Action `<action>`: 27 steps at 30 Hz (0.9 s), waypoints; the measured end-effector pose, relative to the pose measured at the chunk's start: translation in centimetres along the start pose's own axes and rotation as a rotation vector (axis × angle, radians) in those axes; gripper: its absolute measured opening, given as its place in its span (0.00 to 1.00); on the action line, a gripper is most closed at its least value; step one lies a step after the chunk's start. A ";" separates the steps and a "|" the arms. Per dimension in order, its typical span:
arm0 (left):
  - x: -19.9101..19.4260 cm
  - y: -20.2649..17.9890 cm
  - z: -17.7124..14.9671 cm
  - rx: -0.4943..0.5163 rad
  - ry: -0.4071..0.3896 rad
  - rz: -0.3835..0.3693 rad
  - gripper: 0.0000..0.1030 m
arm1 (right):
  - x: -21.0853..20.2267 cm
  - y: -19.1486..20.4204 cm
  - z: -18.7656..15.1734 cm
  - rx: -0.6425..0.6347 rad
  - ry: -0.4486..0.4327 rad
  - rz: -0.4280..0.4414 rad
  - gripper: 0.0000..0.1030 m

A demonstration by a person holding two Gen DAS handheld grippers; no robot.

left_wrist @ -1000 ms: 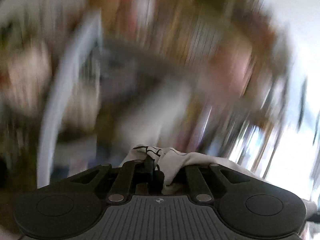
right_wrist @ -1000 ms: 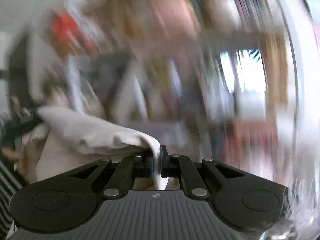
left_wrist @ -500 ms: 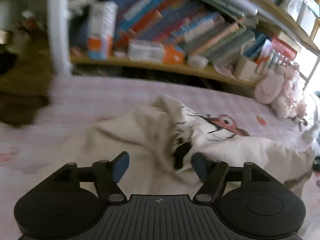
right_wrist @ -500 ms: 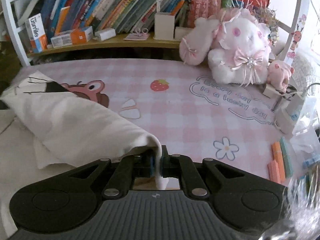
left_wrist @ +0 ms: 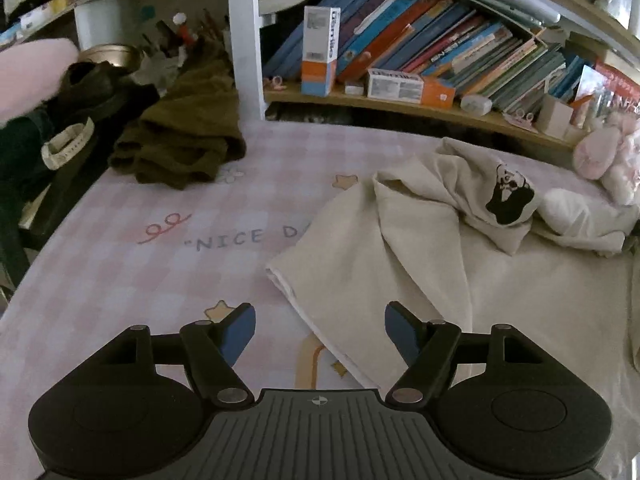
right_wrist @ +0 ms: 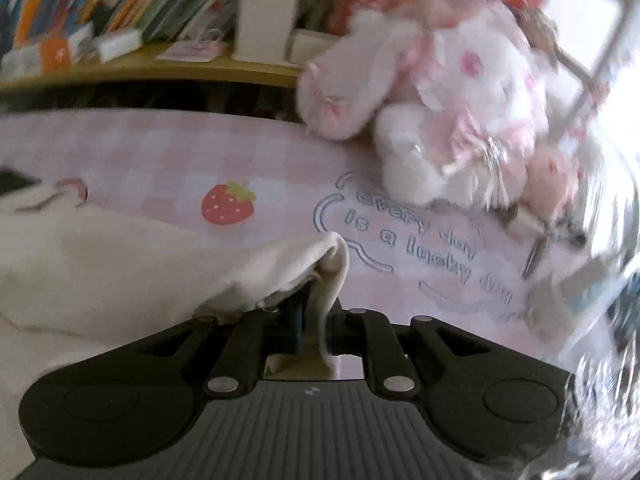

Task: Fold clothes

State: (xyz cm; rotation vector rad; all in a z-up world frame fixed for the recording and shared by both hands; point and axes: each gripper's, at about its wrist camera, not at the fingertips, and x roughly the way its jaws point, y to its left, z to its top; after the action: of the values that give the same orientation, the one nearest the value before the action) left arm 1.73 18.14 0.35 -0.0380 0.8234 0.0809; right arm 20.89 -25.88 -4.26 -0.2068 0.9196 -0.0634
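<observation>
A cream garment (left_wrist: 400, 248) with a black print lies crumpled on the pink checked mat (left_wrist: 140, 240), its left hem close in front of me. My left gripper (left_wrist: 320, 320) hangs low over that hem, its jaws opening wide, and nothing is pinched between the blue pads. In the right wrist view the same cream garment (right_wrist: 120, 264) rises in a fold to my right gripper (right_wrist: 316, 320). Those jaws are just starting to open, with a corner of the cloth still caught between them.
A brown garment (left_wrist: 180, 140) and dark clothes (left_wrist: 40, 140) are heaped at the mat's far left. A white post (left_wrist: 244, 36) and a bookshelf (left_wrist: 420, 60) line the back. A pink and white plush rabbit (right_wrist: 448, 120) sits at the far right, small items beside it.
Both grippers dropped from up in the air to just above the mat. The left one let go of the garment and opened wide. The right one still has its corner.
</observation>
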 end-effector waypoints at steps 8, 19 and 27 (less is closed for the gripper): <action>0.1 -0.2 -0.2 0.014 -0.007 -0.032 0.71 | -5.9 -1.2 -4.3 0.016 -0.050 0.013 0.43; 1.3 -4.3 -1.4 0.160 -0.022 -0.114 0.71 | -14.2 5.7 -13.1 0.021 -0.033 0.245 0.56; 2.0 -7.0 -2.8 0.350 -0.053 -0.084 0.71 | -15.7 9.1 -16.2 -0.030 0.007 0.169 0.43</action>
State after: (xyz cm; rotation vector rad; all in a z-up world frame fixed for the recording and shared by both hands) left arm 1.64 11.14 -2.94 0.2584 0.7723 -0.1411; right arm -1.78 -17.22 -3.35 -0.1565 0.9419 0.1058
